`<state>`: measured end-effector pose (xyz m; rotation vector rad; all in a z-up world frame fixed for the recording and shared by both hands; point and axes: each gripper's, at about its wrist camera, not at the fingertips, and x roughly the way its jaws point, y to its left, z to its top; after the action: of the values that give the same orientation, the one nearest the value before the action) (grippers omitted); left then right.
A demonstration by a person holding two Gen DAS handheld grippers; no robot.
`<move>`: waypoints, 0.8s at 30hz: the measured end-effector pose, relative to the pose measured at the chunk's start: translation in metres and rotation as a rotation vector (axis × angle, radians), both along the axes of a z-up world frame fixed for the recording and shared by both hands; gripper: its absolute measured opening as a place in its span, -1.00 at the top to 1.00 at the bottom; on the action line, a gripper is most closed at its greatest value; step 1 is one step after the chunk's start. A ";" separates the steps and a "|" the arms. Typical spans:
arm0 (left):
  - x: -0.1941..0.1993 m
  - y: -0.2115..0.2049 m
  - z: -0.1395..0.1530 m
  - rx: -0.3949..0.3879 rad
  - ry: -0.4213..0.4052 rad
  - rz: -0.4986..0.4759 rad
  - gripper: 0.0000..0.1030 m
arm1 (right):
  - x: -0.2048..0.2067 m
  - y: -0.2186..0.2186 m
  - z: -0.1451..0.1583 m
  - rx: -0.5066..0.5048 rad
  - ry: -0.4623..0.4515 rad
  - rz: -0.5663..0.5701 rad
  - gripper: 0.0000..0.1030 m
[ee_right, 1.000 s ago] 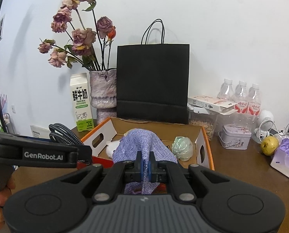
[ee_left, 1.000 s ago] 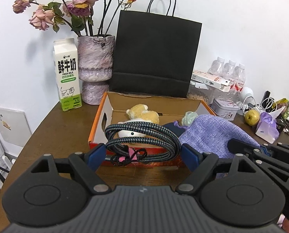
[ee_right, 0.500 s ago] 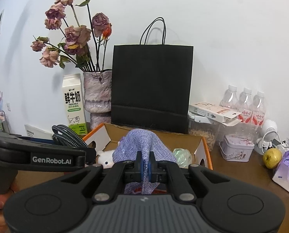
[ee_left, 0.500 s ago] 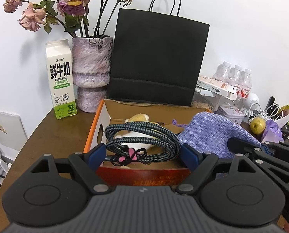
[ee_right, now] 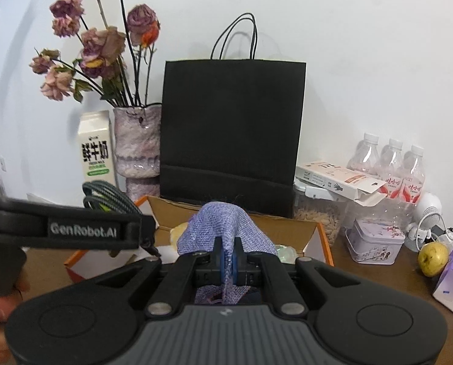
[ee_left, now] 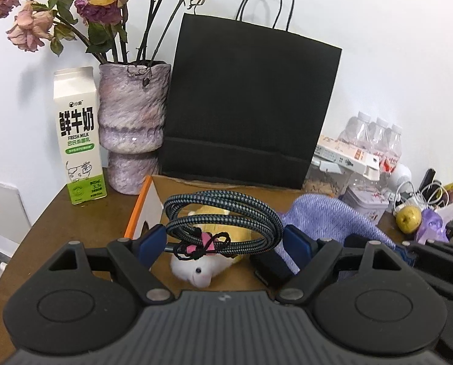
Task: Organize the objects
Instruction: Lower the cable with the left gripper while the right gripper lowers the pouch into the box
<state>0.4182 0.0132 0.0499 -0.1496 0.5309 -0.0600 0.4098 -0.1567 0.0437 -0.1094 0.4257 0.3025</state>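
Left gripper (ee_left: 225, 240): fingers clamped on coiled braided cable (ee_left: 223, 222), held above cardboard box (ee_left: 144, 203); right gripper (ee_right: 227, 258): fingers pinched tight on purple woven pouch (ee_right: 223, 228), over same box.

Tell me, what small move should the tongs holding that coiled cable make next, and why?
Probably lower a little and let go. The left tongs hold the coiled cable right above the open cardboard box, over the plush toy, so it would likely drop inside. The right tongs hold the purple pouch alongside.
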 end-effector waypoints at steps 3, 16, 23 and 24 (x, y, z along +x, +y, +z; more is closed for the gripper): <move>0.009 0.001 -0.003 -0.009 -0.005 0.002 -0.64 | 0.011 0.001 -0.003 -0.005 0.006 -0.006 0.92; 0.043 0.002 -0.021 -0.026 -0.018 -0.004 -0.64 | 0.049 0.006 -0.025 -0.022 0.023 -0.036 0.92; 0.057 0.003 -0.026 -0.013 -0.008 -0.013 -0.64 | 0.065 0.011 -0.035 -0.058 0.032 -0.054 0.91; 0.058 0.003 -0.026 -0.007 -0.008 -0.017 -0.65 | 0.067 0.011 -0.036 -0.062 0.032 -0.058 0.91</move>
<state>0.4766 0.0164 0.0235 -0.1519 0.5245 -0.0789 0.4766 -0.1452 0.0076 -0.1533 0.4691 0.2346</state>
